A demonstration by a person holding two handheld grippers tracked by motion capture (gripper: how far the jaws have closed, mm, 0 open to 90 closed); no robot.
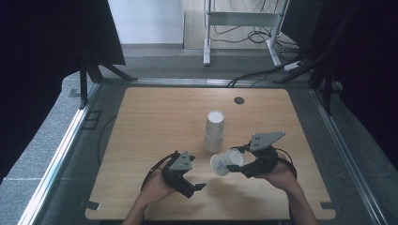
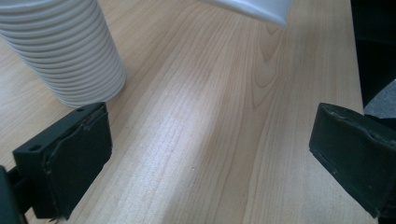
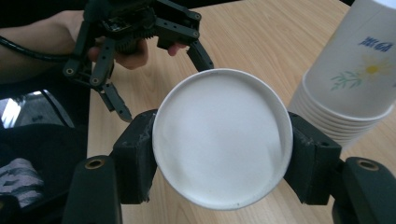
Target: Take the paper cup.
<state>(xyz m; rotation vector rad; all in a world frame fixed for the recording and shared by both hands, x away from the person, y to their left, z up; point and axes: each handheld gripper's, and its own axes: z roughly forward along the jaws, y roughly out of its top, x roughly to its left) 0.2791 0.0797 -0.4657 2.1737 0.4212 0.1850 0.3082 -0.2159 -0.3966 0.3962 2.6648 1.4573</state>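
Note:
A stack of upturned white paper cups stands in the middle of the wooden table. Just in front of it my right gripper is shut on a single white paper cup, held on its side with its round base towards the left. In the right gripper view that cup's base sits between both pads, and the stack, printed with a flower, rises at the right. My left gripper stands open beside it, low over the table, with nothing between its jaws; the stack is at its upper left.
A small dark round cap sits in the tabletop near the far edge. Black curtains flank the table on both sides. Behind it are a white desk frame and loose cables on the floor.

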